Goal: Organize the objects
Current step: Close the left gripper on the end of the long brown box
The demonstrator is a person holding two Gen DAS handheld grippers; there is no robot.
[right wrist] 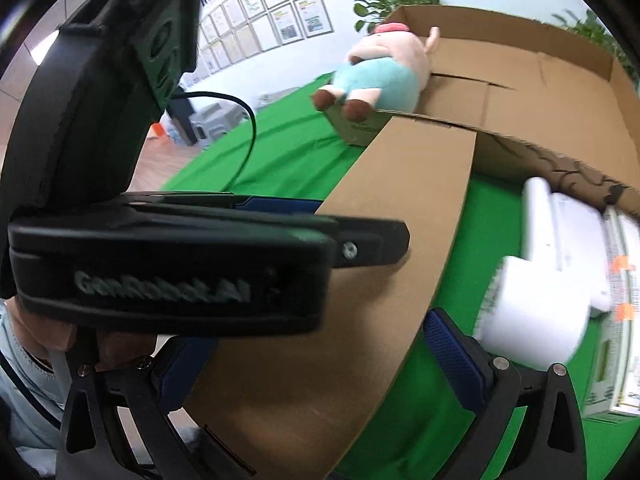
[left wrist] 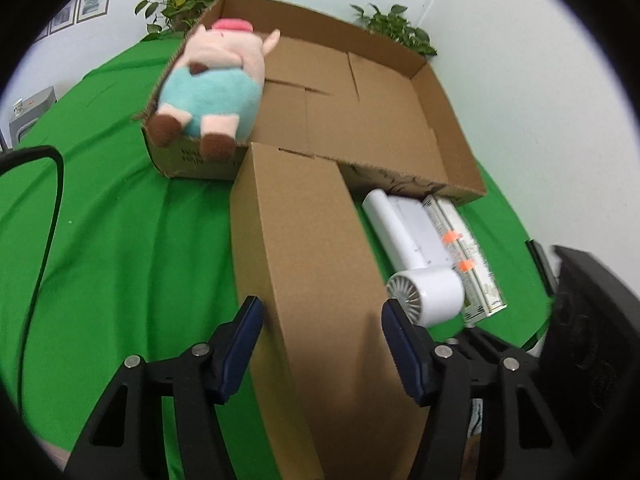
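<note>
My two grippers at the cardboard flap

My left gripper (left wrist: 322,328) pinches the box's long flap (left wrist: 304,264) between its pads; my right gripper (right wrist: 320,360) straddles it, jaws wide. Green cloth (left wrist: 120,240) lies open at 9 o'clock. At 2, one hair dryer (left wrist: 424,272) (beside one carton (left wrist: 476,264)). At 12, one cardboard box (left wrist: 360,112); one plush pig (left wrist: 212,92) on its left wall.
</note>
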